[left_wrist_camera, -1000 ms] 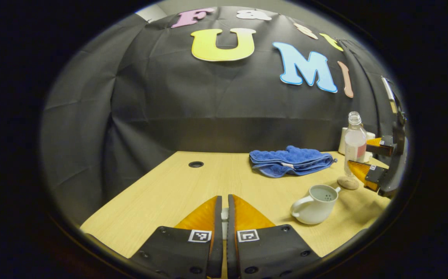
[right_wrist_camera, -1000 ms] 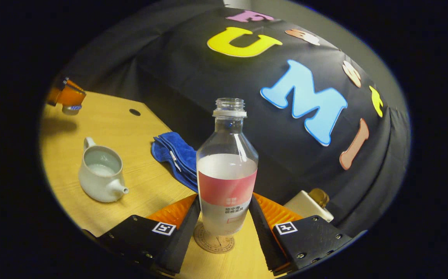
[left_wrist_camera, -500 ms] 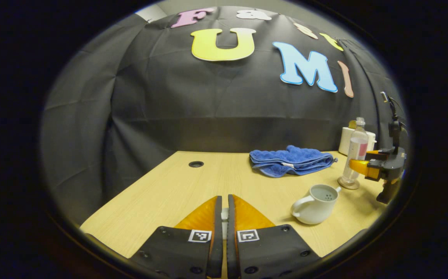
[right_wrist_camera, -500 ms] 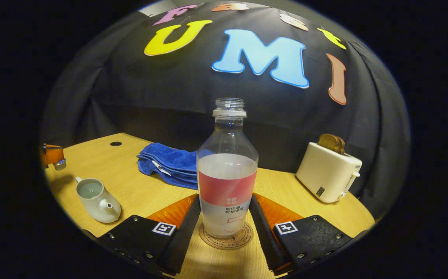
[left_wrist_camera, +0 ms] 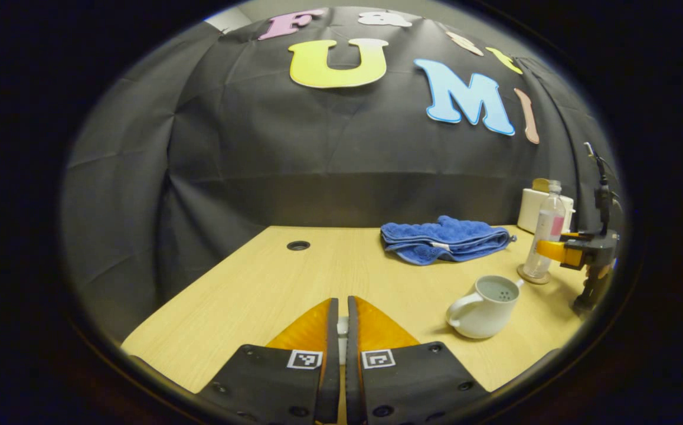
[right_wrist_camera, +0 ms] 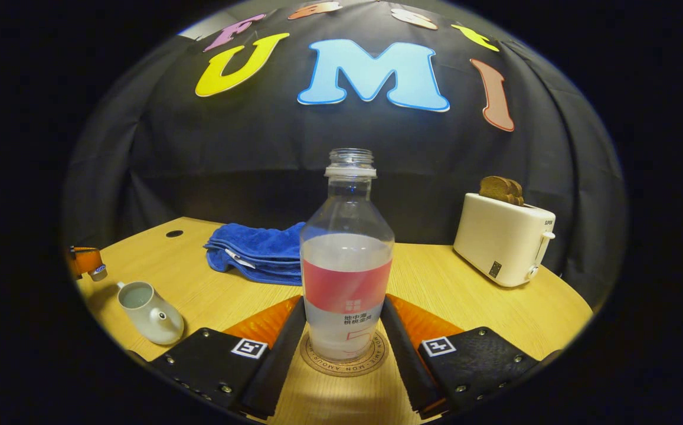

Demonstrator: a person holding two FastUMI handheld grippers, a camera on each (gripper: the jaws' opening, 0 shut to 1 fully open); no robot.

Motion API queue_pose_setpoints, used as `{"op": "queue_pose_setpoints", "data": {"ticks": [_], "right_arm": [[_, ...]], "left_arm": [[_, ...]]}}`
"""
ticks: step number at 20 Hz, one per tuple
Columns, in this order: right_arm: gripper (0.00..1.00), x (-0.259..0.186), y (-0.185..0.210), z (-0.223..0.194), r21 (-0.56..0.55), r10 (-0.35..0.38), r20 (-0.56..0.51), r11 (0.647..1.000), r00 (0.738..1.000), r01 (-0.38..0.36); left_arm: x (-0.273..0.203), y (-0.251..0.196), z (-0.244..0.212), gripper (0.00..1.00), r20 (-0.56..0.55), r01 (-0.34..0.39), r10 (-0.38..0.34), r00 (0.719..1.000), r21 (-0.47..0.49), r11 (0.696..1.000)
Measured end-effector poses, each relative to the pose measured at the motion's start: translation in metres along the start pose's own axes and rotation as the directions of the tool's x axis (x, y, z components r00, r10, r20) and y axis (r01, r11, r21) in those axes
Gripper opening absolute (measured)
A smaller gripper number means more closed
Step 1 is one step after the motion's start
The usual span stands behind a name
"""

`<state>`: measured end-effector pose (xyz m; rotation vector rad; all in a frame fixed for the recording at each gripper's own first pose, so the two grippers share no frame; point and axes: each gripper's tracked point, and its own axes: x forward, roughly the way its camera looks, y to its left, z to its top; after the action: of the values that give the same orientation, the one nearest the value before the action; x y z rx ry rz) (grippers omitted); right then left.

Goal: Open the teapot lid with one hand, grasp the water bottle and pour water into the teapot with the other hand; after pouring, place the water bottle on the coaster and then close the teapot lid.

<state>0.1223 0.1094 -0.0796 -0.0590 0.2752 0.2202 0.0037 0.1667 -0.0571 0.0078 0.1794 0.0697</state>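
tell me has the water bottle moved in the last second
Yes. In the left gripper view the water bottle, between the right claw's fingers, has come down and away onto the coaster, now nearer the toaster than before.

- A staged recording booth: black cloth wall [right_wrist_camera: 341, 153] across the upper frame.
- Kitchen props: toaster [right_wrist_camera: 503, 239] right, blue towel [right_wrist_camera: 255, 252] centre-left, wooden table [left_wrist_camera: 270, 283].
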Motion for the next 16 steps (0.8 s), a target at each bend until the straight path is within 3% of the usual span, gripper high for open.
{"op": "queue_pose_setpoints", "data": {"ticks": [3, 4, 5, 16], "right_arm": [[0.81, 0.0, -0.002, 0.001, 0.033, 0.006, 0.001, 0.999, 1.0, -0.006], [0.92, -0.002, -0.003, 0.003, 0.043, 0.005, 0.01, 0.999, 1.0, -0.005], [0.96, -0.004, -0.005, 0.007, 0.049, 0.001, 0.023, 0.999, 1.0, -0.002], [0.97, -0.069, -0.007, 0.032, 0.042, -0.046, 0.193, 0.998, 0.98, 0.039]], "left_arm": [[0.0, 0.0, 0.002, 0.1, 0.005, 0.003, -0.003, 1.0, -0.004, 1.0], [0.0, -0.001, 0.002, 0.11, 0.009, 0.006, -0.006, 1.0, -0.005, 1.0], [-0.001, -0.001, 0.003, 0.1, 0.011, 0.009, -0.009, 1.0, -0.007, 1.0], [-0.006, -0.029, 0.027, 0.11, 0.092, 0.053, -0.054, 0.994, 0.013, 0.999]]}}
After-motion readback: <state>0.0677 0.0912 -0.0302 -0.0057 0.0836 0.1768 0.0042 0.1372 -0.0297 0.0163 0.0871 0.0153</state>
